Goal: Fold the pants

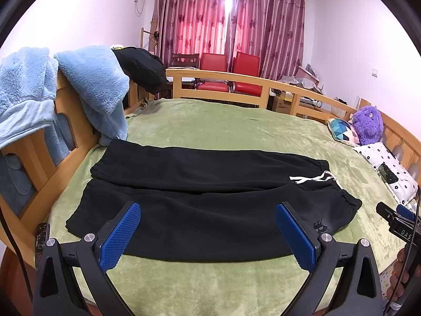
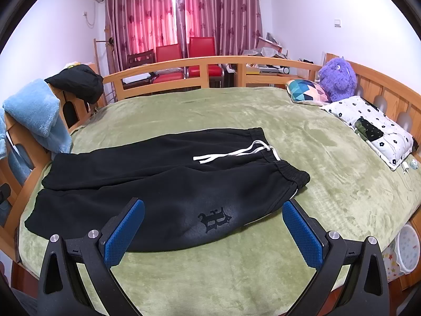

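Observation:
Black pants (image 1: 210, 200) lie flat across the green bed (image 1: 210, 126), legs to the left, waistband with a white drawstring (image 1: 313, 178) to the right. My left gripper (image 1: 208, 226) is open and empty, above the near leg. In the right wrist view the pants (image 2: 163, 184) show a dark logo (image 2: 214, 218) near the waist and the drawstring (image 2: 231, 154). My right gripper (image 2: 213, 226) is open and empty, above the near hip by the logo. The right gripper's body shows at the right edge of the left wrist view (image 1: 394, 223).
A wooden bed frame (image 1: 236, 79) rings the bed. Light blue fleece (image 1: 92, 89) and a black garment (image 1: 142, 71) hang on the left rail. A purple plush toy (image 2: 338, 79), a patterned cushion (image 2: 306, 90) and a floral pillow (image 2: 373, 129) lie at the right. Red chairs (image 2: 184, 58) stand behind.

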